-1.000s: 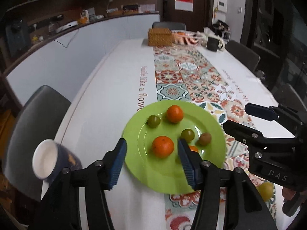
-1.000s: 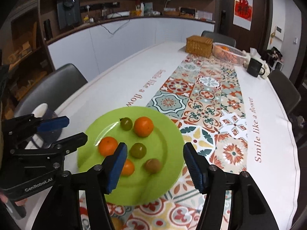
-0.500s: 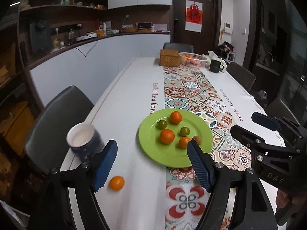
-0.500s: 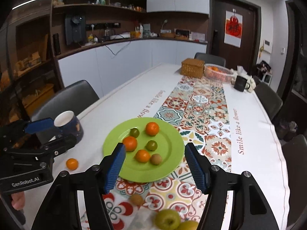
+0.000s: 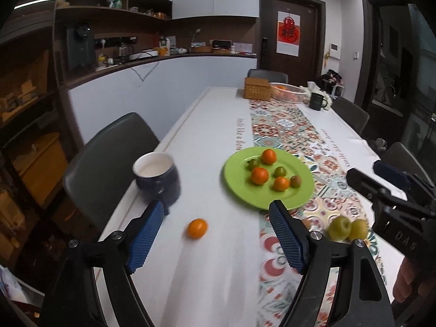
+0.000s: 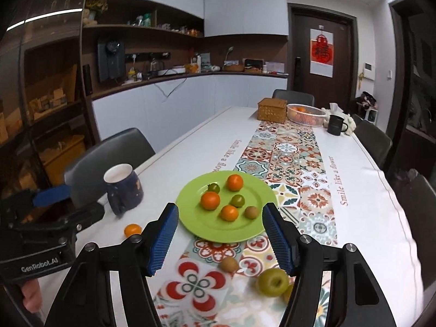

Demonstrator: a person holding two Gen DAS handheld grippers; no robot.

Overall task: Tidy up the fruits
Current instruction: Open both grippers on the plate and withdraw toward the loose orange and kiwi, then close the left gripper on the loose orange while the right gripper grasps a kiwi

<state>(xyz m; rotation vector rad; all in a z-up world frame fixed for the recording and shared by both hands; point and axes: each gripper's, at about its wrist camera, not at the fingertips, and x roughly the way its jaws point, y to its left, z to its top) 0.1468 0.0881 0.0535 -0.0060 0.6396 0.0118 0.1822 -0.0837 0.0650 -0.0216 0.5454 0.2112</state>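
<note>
- The left gripper [image 5: 218, 234] is up above the white table [image 5: 207, 141], and its two blue jaws are wide apart with nothing between them.
- The right gripper [image 6: 220, 234] is up above the table too, jaws wide apart and holding nothing.
- A green plate [image 6: 207, 231] sits partly on the colorful cloth [image 6: 286, 158] in the middle of the table.
- On the plate are three orange fruits, two small green ones and one small brown one.
- One small orange [image 5: 196, 228] lies alone on the white table, near a dark blue cup [image 5: 158, 179].
- A green apple [image 6: 272, 282] lies on the cloth near the plate, with a small brown fruit [image 6: 229, 263] beside it.
- A yellow fruit [image 5: 359, 229] touches the apple.
</note>
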